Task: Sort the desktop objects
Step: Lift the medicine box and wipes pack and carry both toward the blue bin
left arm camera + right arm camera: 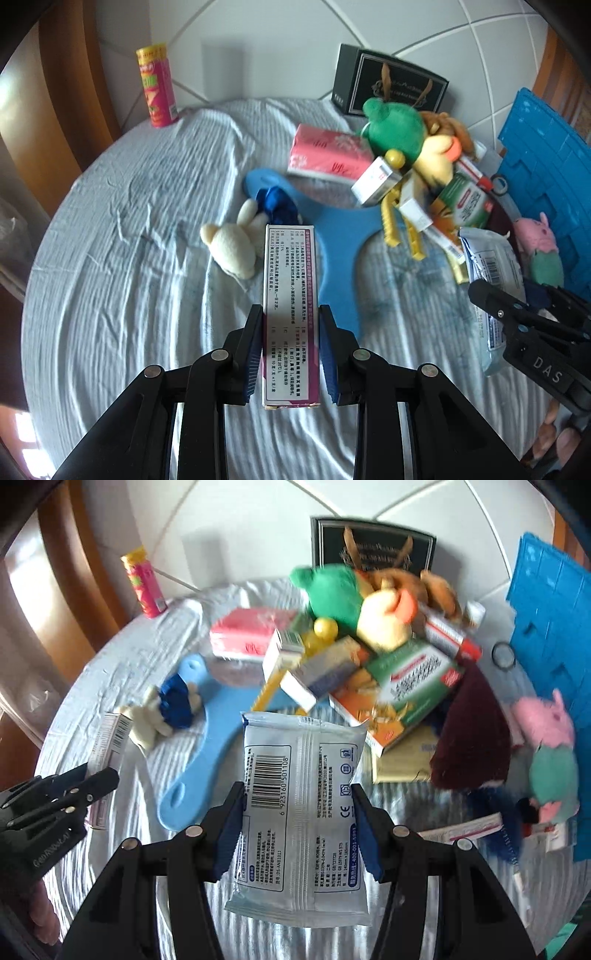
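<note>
- Holding a long narrow medicine box [290, 314] with purple edges, the left gripper [290, 350] has its blue fingers [253, 354] clamped on the two long sides of the box, which is raised above the worktop [129, 240] and points away from the camera.
- The right gripper [299, 830] has its fingers [365, 834] pressed on both edges of a white wet-wipe packet [301, 812]; the packet shows a barcode, bends a little between the fingers, and is lifted off the cloth.
- Just beyond the far end of the medicine box lies a small cream plush rabbit [232, 243] with a blue part, resting partly on a flat light blue plastic piece [340, 236].
- Behind that blue piece lies a pink tissue pack [328, 155].
- To the right of the tissue pack there is a heap: a green and yellow plush toy [399, 129], some small medicine boxes [376, 181], a yellow clip [391, 225] and a green box [469, 201].
- Behind the heap stands a black gift bag [391, 85], against the white tiled wall.
- At the far right of the heap a pink plush pig [535, 236] lies near a blue plastic crate [546, 166].
- Far to the left of the tissue pack a pink and yellow canister [157, 85] stands upright at the edge of the worktop.
- The worktop is covered with a wrinkled pale striped cloth [110, 295].
</note>
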`<state>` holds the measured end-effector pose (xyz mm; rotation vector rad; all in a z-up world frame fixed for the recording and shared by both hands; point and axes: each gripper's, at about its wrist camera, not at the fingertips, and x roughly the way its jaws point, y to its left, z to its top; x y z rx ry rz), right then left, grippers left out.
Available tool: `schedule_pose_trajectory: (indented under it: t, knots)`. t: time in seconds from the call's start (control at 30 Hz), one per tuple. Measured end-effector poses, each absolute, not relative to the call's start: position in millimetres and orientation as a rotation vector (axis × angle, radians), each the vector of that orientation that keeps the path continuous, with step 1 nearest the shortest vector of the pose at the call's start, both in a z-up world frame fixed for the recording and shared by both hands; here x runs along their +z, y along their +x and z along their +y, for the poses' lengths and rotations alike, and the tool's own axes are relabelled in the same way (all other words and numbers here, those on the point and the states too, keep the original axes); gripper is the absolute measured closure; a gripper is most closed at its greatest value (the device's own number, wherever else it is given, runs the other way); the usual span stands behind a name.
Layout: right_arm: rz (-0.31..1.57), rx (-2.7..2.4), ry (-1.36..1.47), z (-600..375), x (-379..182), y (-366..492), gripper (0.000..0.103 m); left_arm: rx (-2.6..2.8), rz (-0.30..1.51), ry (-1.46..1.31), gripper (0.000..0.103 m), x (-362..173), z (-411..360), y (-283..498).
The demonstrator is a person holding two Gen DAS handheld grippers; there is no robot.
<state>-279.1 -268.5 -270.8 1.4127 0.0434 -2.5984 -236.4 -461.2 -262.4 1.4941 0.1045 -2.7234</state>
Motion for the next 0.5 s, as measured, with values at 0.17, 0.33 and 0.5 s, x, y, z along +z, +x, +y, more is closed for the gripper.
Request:
schedule_pose_trajectory:
  t: [0.17, 0.33, 0.5]
  knots:
    - [0.086, -2.610, 1.316, -259.3, -236.9, -271.7, 0.048, -2.736, 0.105, 1.404, 0.075, -229.9, -439.1, -224.6]
    - [0.149, -2.605, 1.194, -239.3, -199.7, -260.7, 0.048, -2.730, 0.113, 1.298, 0.075, -197.7, -405.4, -210.6]
    - [0.200, -2.578, 1.075, -211.8, -165.6, -246.4, 0.048, -2.701, 0.128, 1.230, 0.075, -174.0, -364.2, -195.1]
